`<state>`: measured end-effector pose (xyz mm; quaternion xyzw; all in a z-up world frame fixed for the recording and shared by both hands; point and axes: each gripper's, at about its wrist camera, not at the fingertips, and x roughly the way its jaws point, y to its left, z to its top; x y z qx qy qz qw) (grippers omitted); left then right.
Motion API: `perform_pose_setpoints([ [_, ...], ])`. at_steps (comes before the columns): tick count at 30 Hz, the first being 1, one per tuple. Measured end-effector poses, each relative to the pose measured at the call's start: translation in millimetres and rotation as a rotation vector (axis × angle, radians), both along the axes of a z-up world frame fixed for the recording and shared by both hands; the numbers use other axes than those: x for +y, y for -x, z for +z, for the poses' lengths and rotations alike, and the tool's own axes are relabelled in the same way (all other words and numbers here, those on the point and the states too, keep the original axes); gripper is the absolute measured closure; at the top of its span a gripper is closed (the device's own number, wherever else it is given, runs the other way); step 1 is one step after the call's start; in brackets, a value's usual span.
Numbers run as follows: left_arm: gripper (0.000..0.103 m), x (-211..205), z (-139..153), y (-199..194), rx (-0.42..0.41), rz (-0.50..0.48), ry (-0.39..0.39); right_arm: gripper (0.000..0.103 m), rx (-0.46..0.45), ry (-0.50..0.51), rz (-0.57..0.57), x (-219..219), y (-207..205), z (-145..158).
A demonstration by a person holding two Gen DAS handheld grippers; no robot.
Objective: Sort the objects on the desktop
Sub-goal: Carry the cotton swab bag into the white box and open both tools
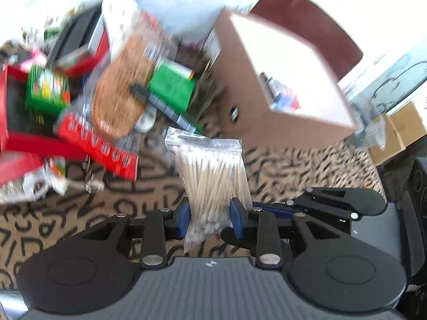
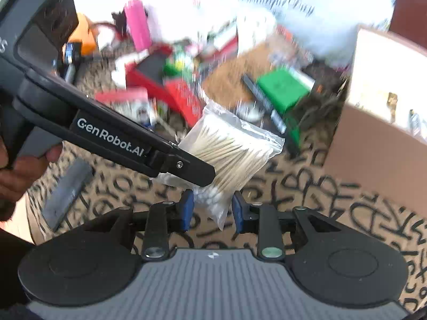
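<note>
Clear plastic bag of cotton swabs sits clamped in the left tongs. Both blue pads press its lower end, jaws roughly a third open, and the bag is pinched narrow where they bite. The bag stands up past the fingertips, zip edge at the far end, hanging clear of the cloth.

Right tongs: jaws also partly open, with the bag's bottom corner poking down between the pads. The left pad looks to be touching the plastic and the right pad is just beside it. Can't tell if this is a real grip. In the right wrist view the left tongs come in from the left and cross in front of the bag just above the right tongs' tips. A hand is on their handle at the far left edge.

Tan cloth with black letters lies under both tongs. An open cardboard box is ahead and right of the left tongs, near the bag but not touching it, with a few small items inside, too blurred to name. Ahead and to the left is a blurred pile: a green box, a red packet, a brown round mat and a black pen lying across the mat and green box.
</note>
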<state>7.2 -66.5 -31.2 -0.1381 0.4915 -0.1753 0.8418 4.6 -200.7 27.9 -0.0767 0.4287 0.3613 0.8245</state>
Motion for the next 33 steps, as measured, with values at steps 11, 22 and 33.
perform_pose_setpoints([
  [11,0.07,-63,62,-41,-0.171,-0.094,0.071,0.074,-0.188,-0.086,-0.182,-58,-17,74],
  [22,0.07,-163,74,-108,-0.19,-0.243,0.079,0.074,-0.243,-0.056,-0.375,-148,-58,86],
  [33,0.07,-217,51,-192,-0.102,-0.285,0.071,0.074,-0.183,-0.014,-0.51,-191,-131,68],
])
